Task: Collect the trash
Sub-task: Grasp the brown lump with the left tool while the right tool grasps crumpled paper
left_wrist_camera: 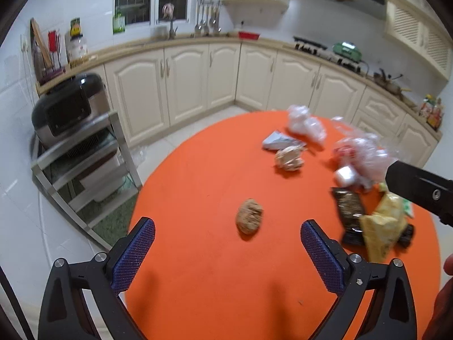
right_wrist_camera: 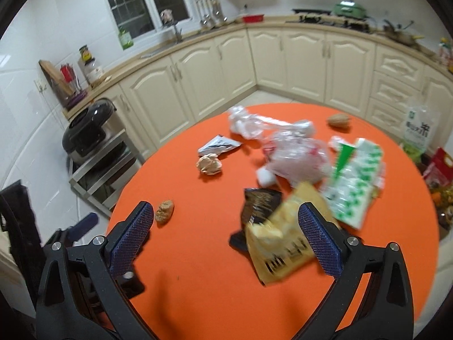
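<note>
Trash lies on a round orange table (left_wrist_camera: 198,269) (right_wrist_camera: 198,269). A brown walnut-like lump (left_wrist_camera: 249,219) (right_wrist_camera: 164,211) sits just ahead of my open, empty left gripper (left_wrist_camera: 228,252). My right gripper (right_wrist_camera: 226,235) is open and empty, hovering over a yellow snack bag (right_wrist_camera: 280,243) (left_wrist_camera: 382,229) that lies on a black wrapper (right_wrist_camera: 260,204) (left_wrist_camera: 349,204). Beyond are a clear plastic bag (right_wrist_camera: 297,155) (left_wrist_camera: 362,153), a green-white pack (right_wrist_camera: 354,184), a crumpled paper ball (right_wrist_camera: 209,164) (left_wrist_camera: 288,158), a white folded wrapper (right_wrist_camera: 218,144) (left_wrist_camera: 279,141), crumpled white plastic (right_wrist_camera: 243,123) (left_wrist_camera: 305,123) and a second walnut (right_wrist_camera: 339,120).
A metal rack (left_wrist_camera: 85,155) with a black cooker (left_wrist_camera: 68,102) stands left of the table. Cream kitchen cabinets (left_wrist_camera: 226,79) run along the back. Bags and groceries (right_wrist_camera: 419,133) sit on the floor at the right. The right gripper's black body (left_wrist_camera: 419,189) crosses the left wrist view.
</note>
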